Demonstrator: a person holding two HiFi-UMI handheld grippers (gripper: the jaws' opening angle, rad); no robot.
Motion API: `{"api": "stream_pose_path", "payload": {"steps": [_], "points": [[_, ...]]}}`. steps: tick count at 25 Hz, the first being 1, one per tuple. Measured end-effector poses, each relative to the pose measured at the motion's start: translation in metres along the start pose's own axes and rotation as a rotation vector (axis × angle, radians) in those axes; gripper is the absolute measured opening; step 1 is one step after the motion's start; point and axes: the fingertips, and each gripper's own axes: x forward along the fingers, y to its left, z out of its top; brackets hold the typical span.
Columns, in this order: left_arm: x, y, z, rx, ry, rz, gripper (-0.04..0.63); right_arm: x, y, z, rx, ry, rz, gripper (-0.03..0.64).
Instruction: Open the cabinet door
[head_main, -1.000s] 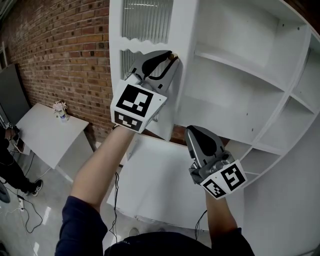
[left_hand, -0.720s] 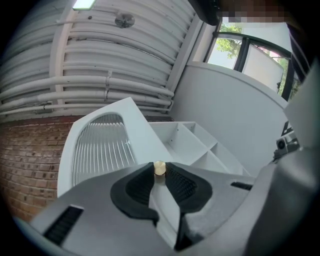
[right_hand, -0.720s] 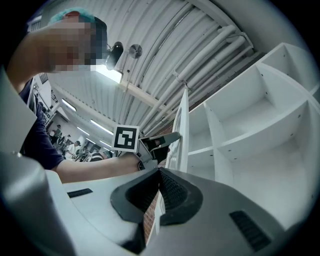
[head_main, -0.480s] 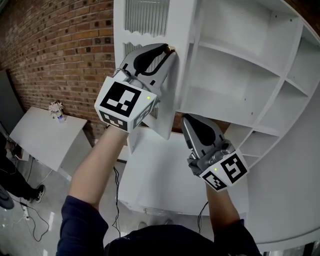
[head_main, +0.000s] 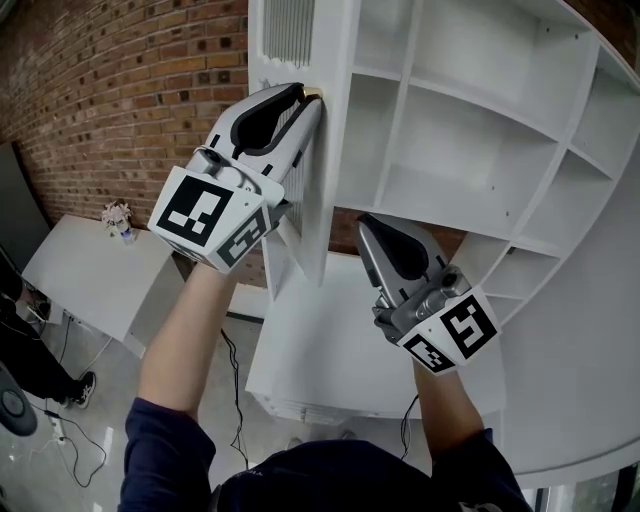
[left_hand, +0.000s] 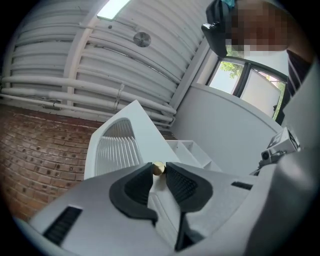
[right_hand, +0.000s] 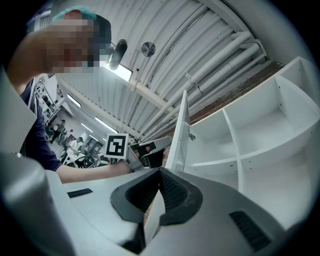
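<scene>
Gripping the knob of the cabinet door.
Clamped on it with left tongs, jaws just eased slightly wider; right tongs pressed together, empty.

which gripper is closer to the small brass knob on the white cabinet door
Left. The left gripper clamps the small brass knob on the white cabinet door; the right gripper hangs lower, apart from it, jaws together.

Light grey left gripper and right gripper, black ribbed pads, white cube with black square markers on each, dark navy sleeves.
</scene>
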Motion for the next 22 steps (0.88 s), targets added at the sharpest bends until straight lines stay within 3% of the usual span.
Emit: {"api": "stream_pose_path", "payload": {"steps": [10,15,22], "points": [[-0.066,0.045,0.022,-0.013,-0.048,0.094,0.087,0.028,0.043,0.004,0.002,-0.006,0.045,0.017],[-0.097,0.072,0.028,0.008,-0.060,0.180,0.074,0.043,0.059,-0.003,0.014,0.002,0.076,0.017],[-0.132,0.113,0.025,0.007,-0.042,0.266,0.050,0.069,0.082,-0.016,0.041,0.011,0.119,0.017]]}}
